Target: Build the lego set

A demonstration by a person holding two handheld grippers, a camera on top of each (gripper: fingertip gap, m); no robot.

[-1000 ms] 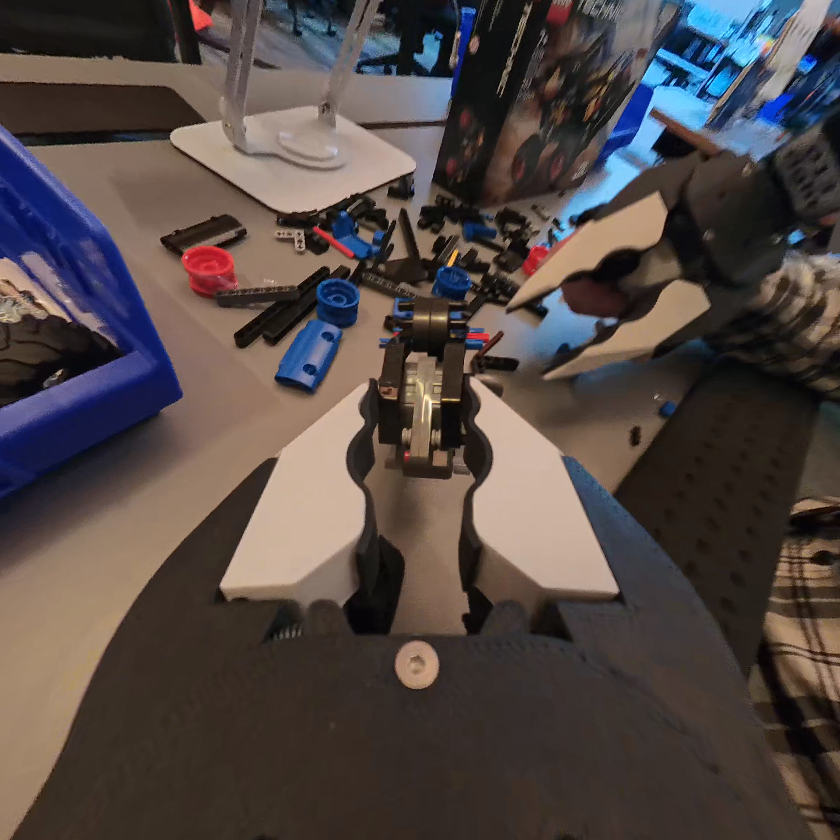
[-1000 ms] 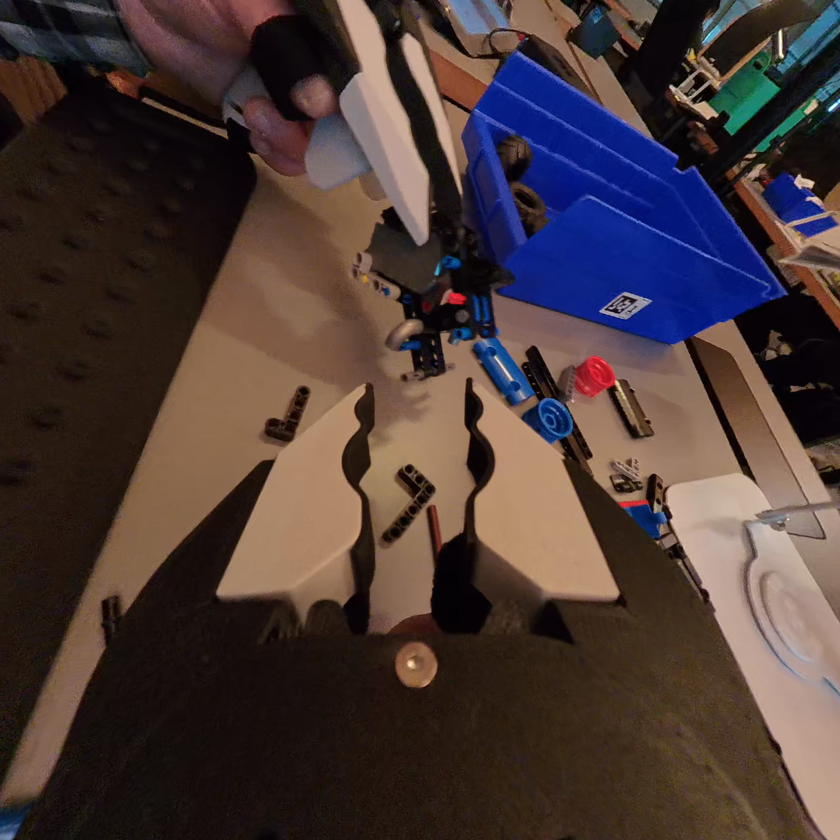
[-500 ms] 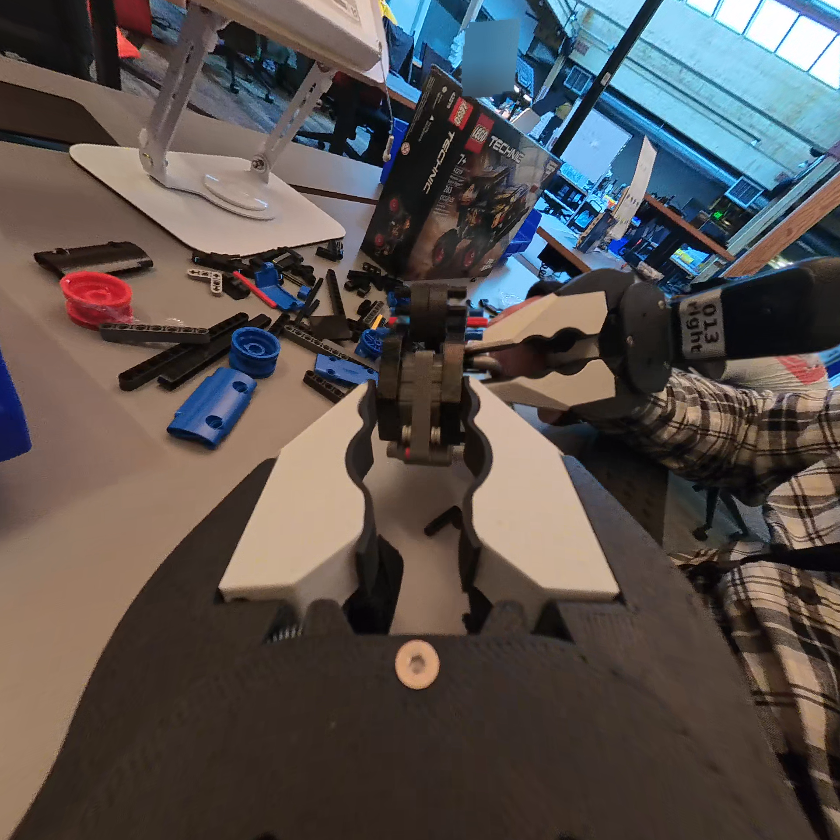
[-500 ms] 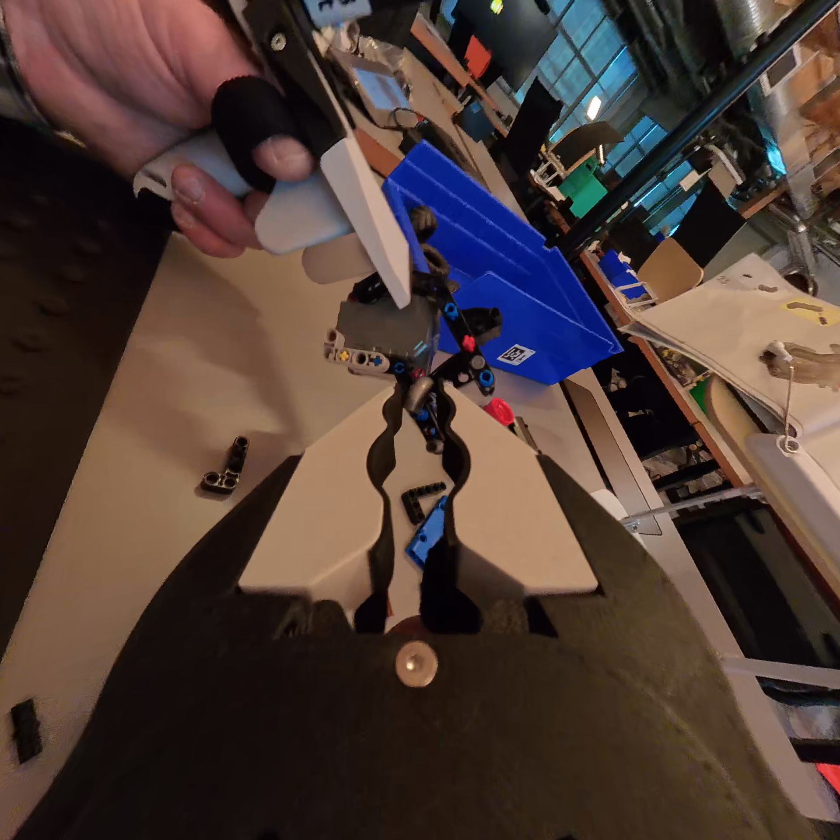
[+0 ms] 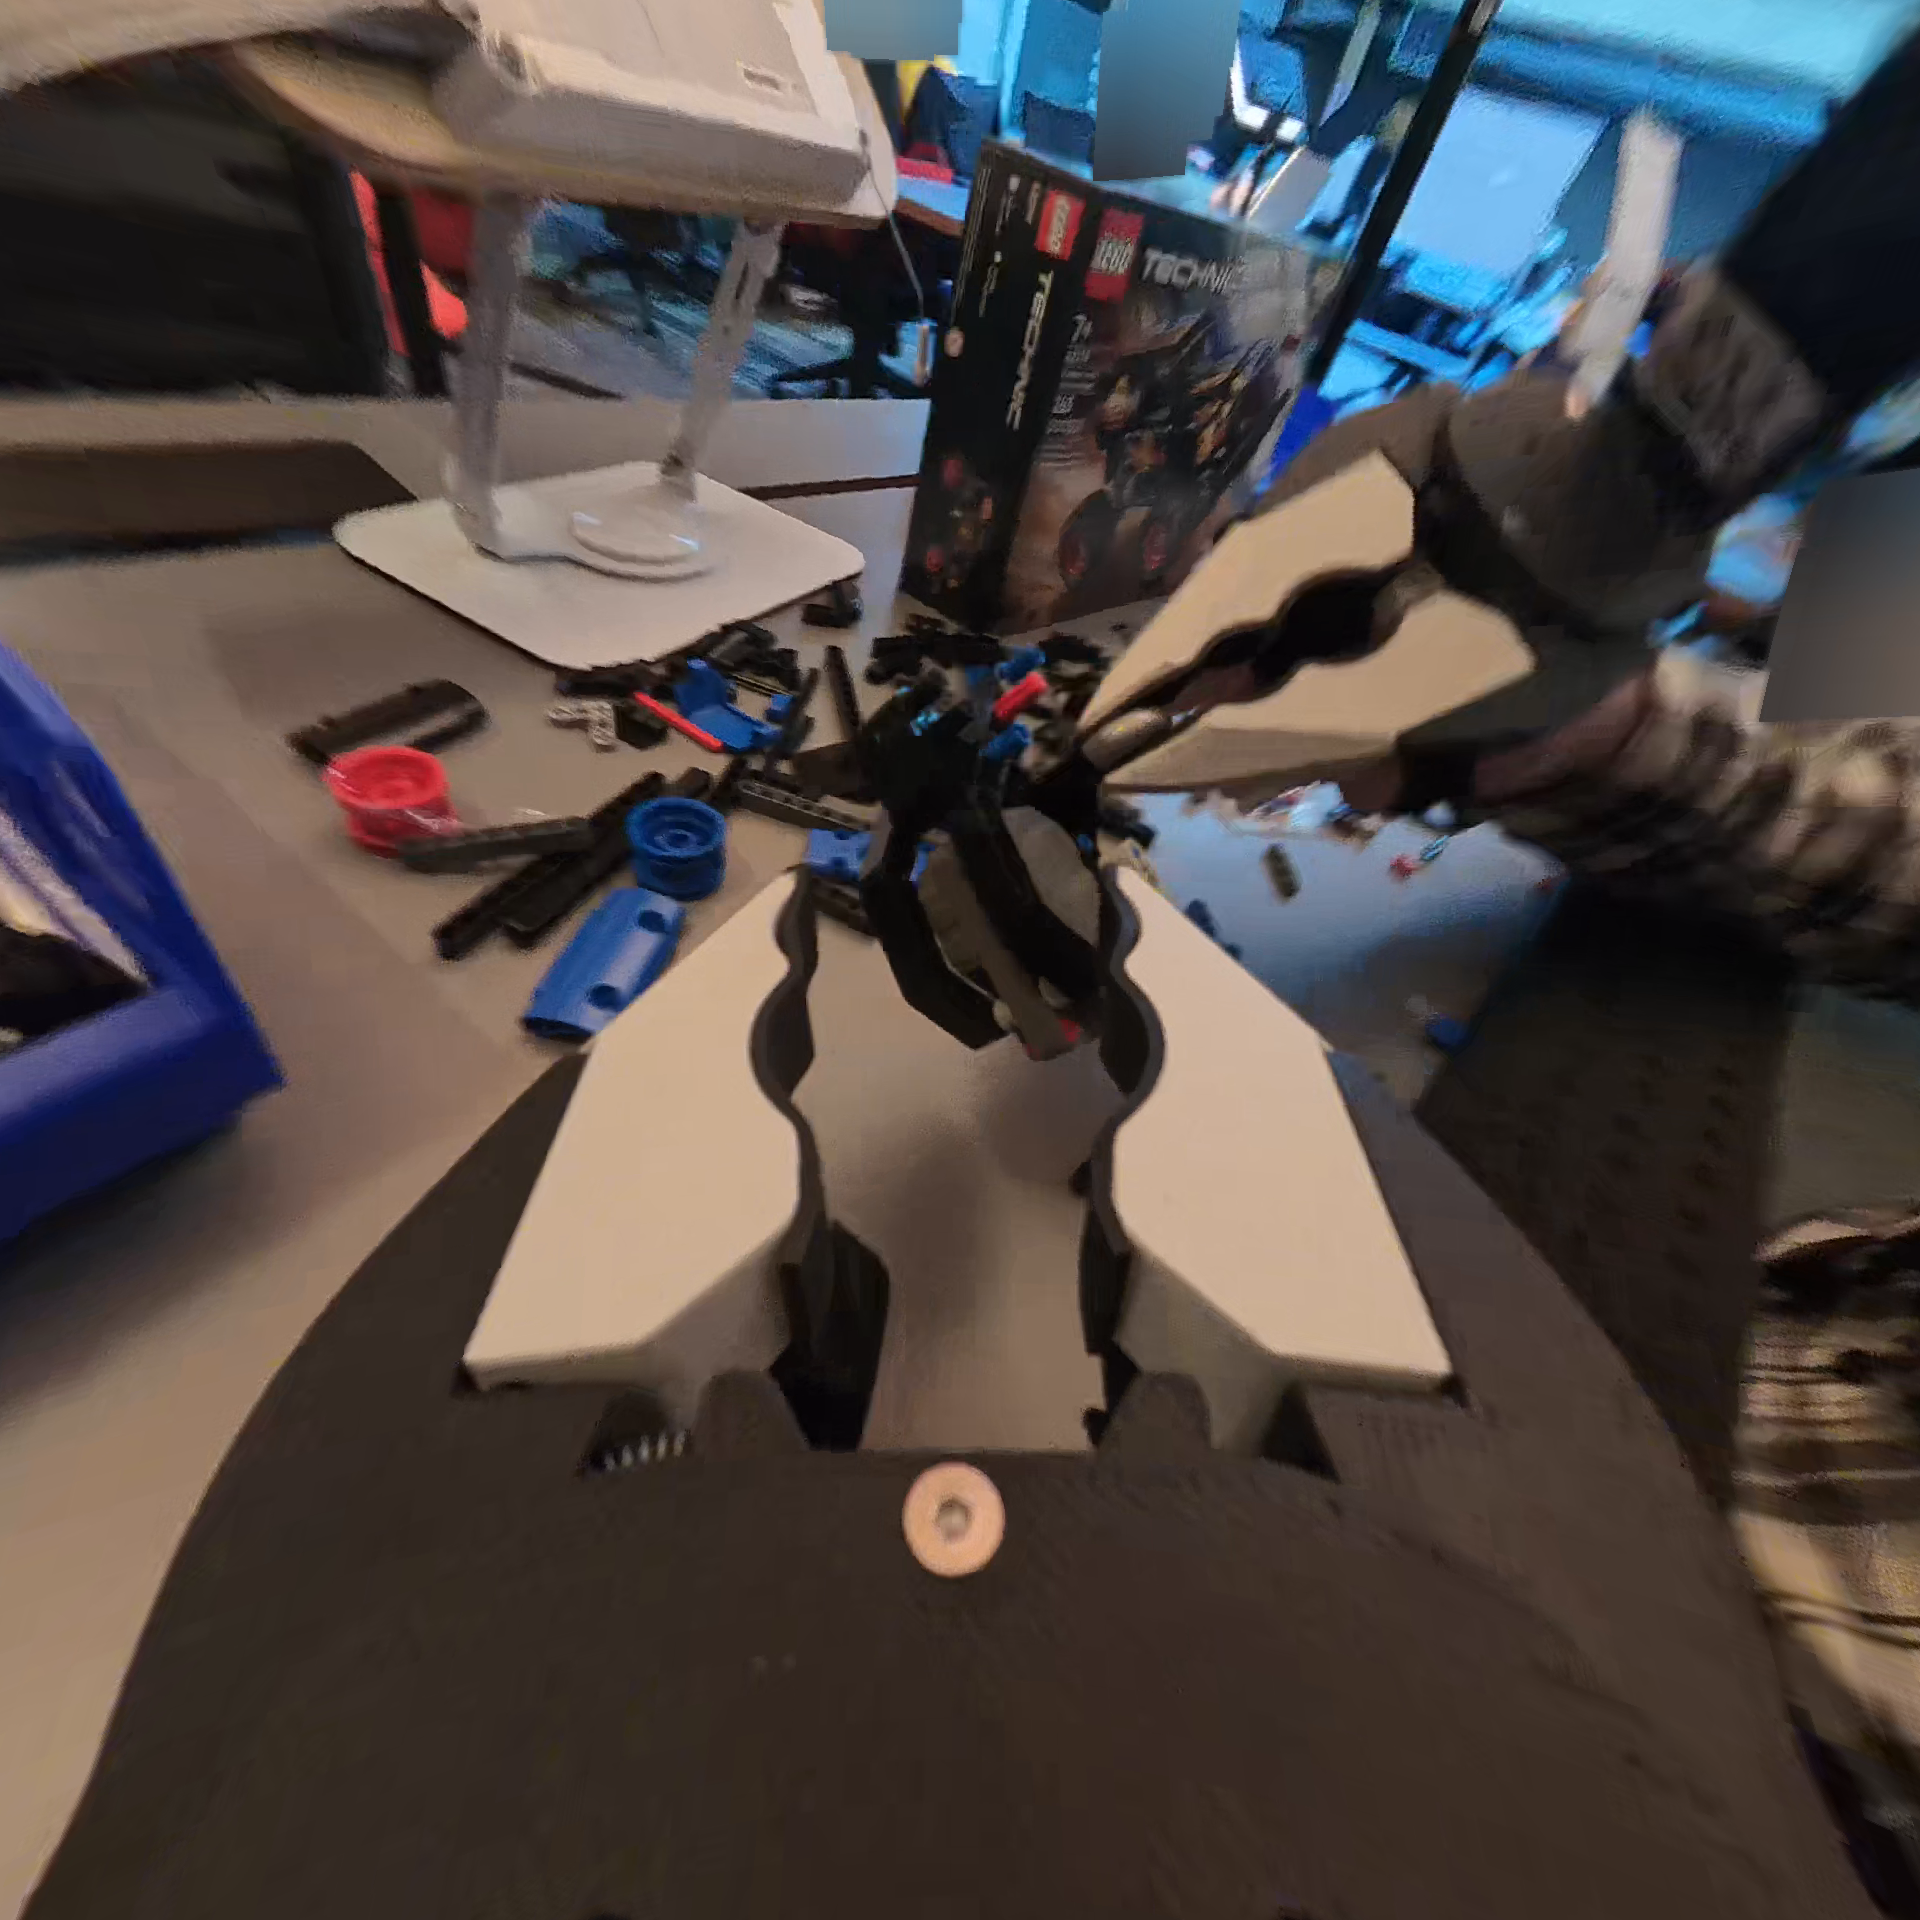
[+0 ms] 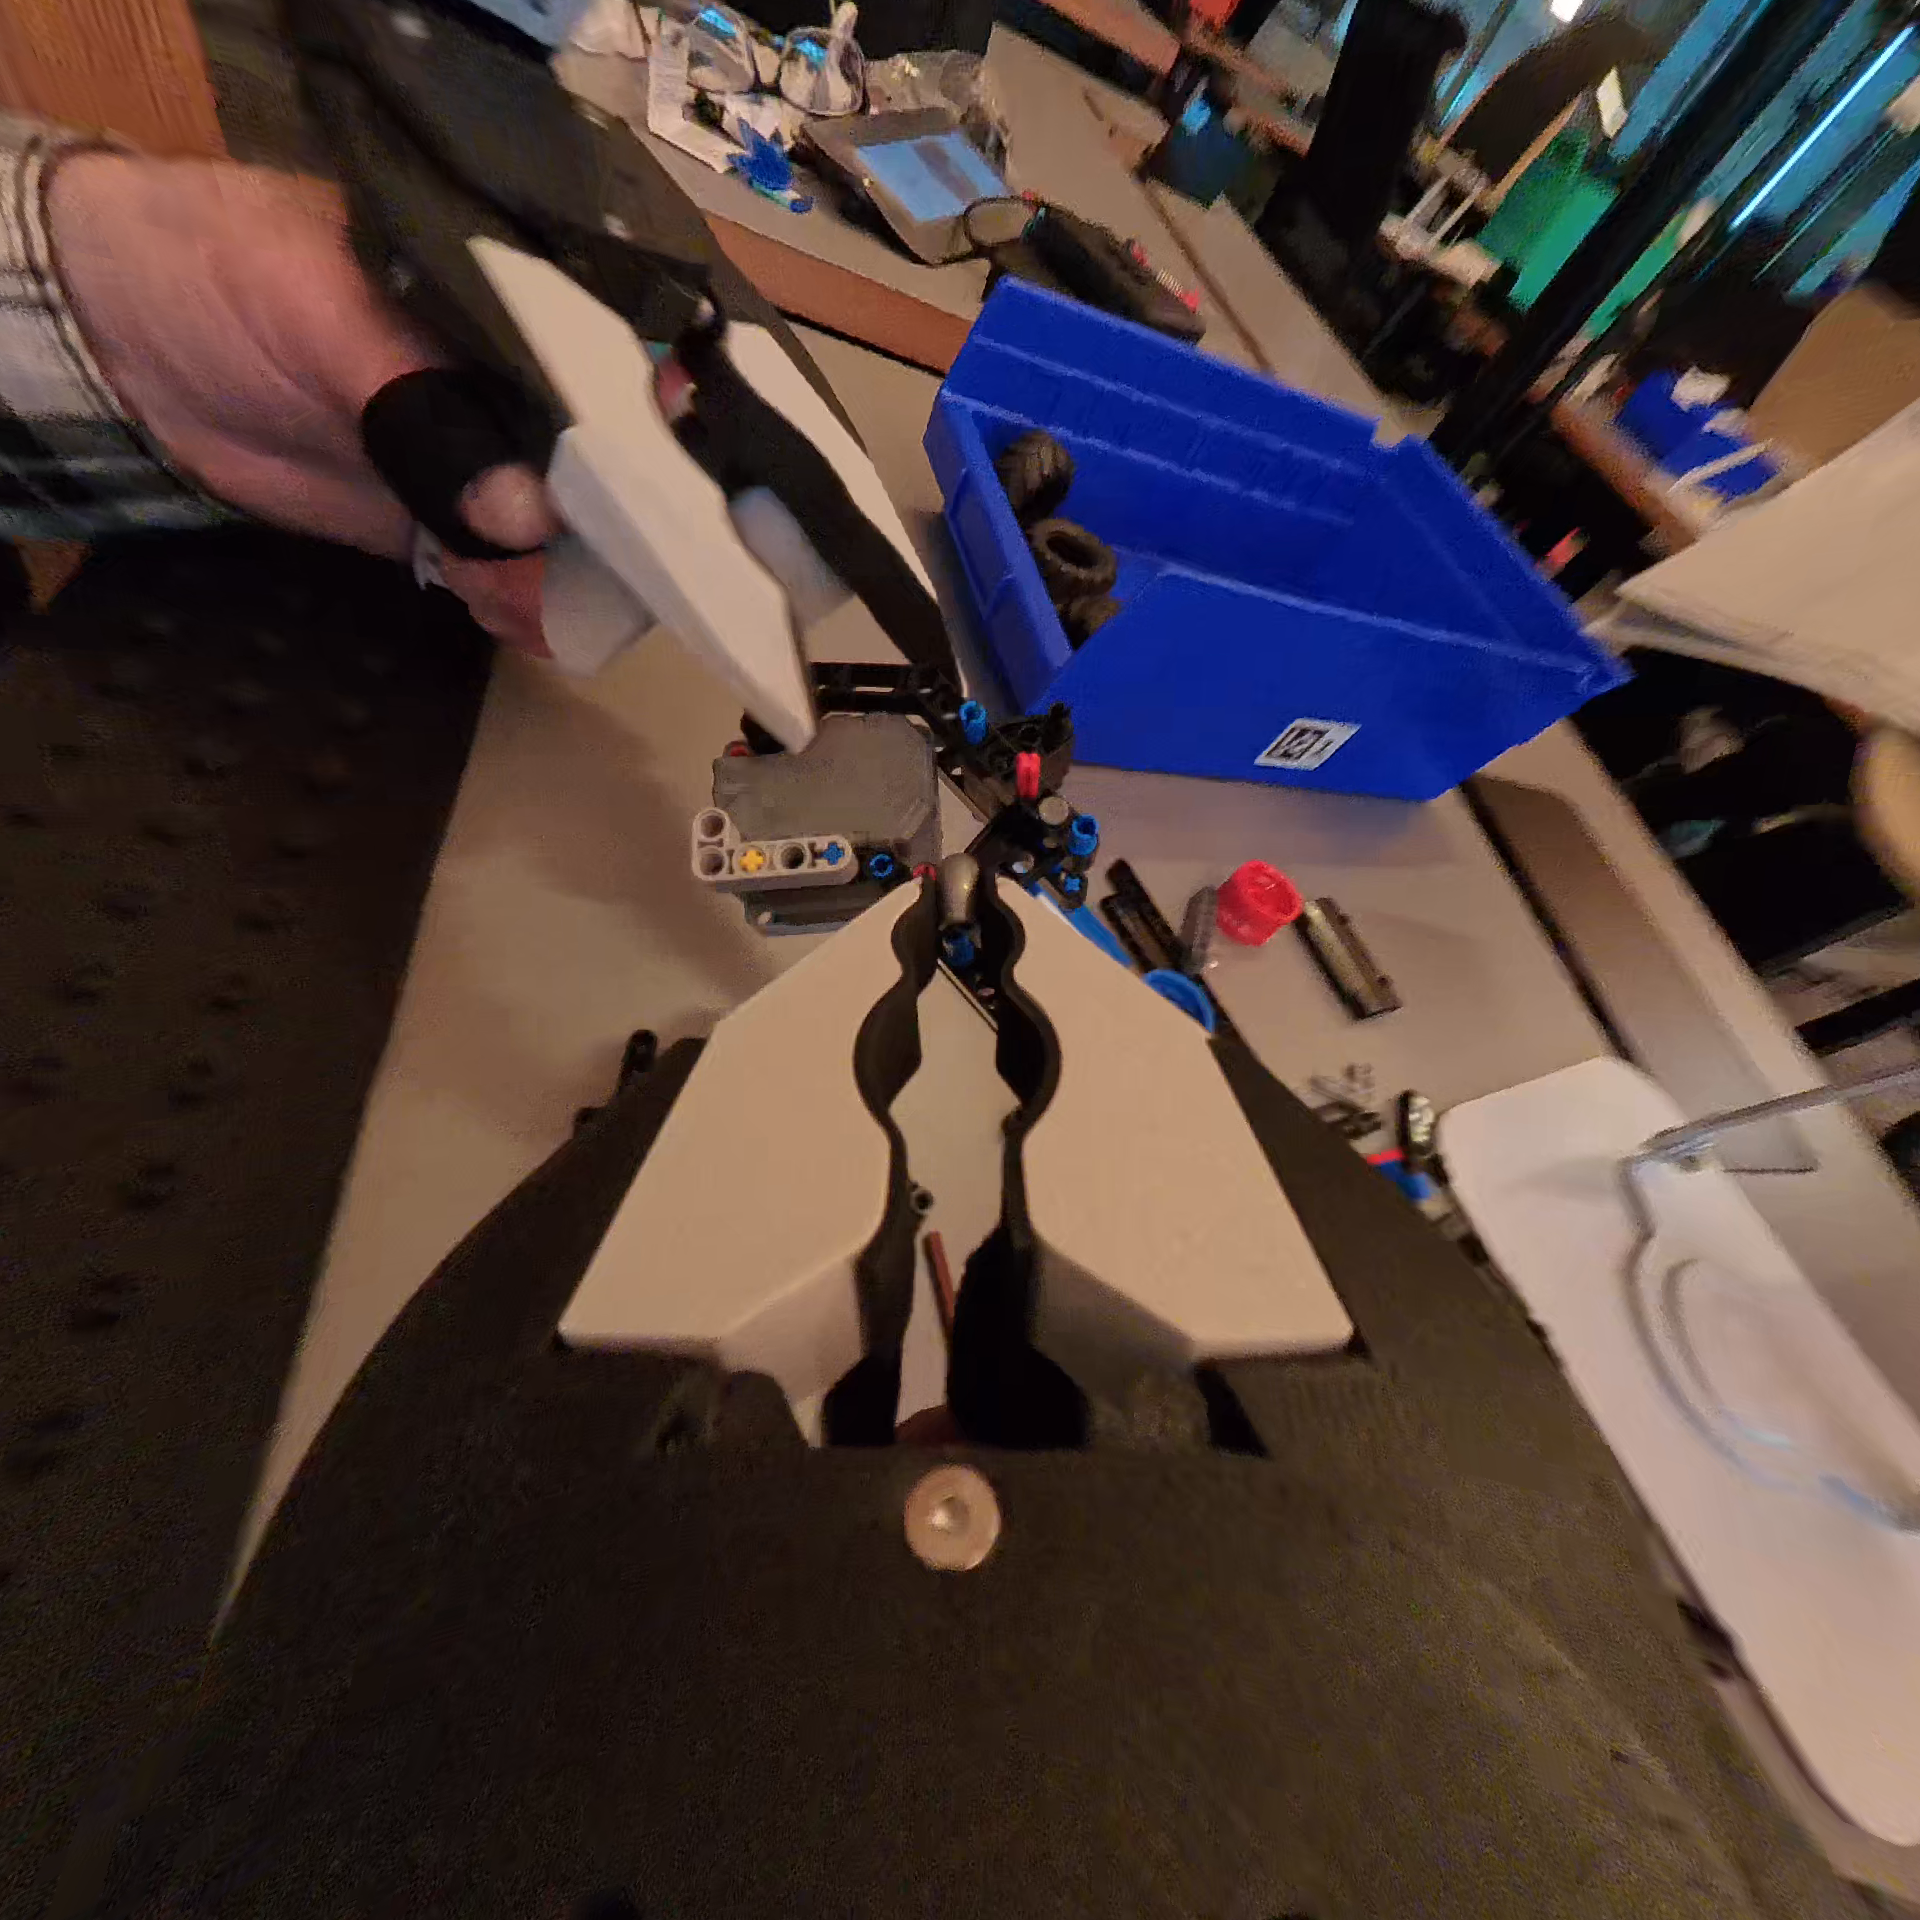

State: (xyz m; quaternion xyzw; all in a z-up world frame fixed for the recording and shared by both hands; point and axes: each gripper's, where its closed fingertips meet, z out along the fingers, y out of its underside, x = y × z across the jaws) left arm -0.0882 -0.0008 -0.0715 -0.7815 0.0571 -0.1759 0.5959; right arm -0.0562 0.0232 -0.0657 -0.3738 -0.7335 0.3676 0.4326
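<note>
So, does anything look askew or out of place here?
Yes. The half-built model hangs tilted between the two claws: the left claw is wide open and touches it only with its right finger, while the right claw pinches one end. Loose parts are scattered on the table.

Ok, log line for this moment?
left claw: open, around lego assembly | right claw: shut on lego assembly | lego assembly: tilted
</note>
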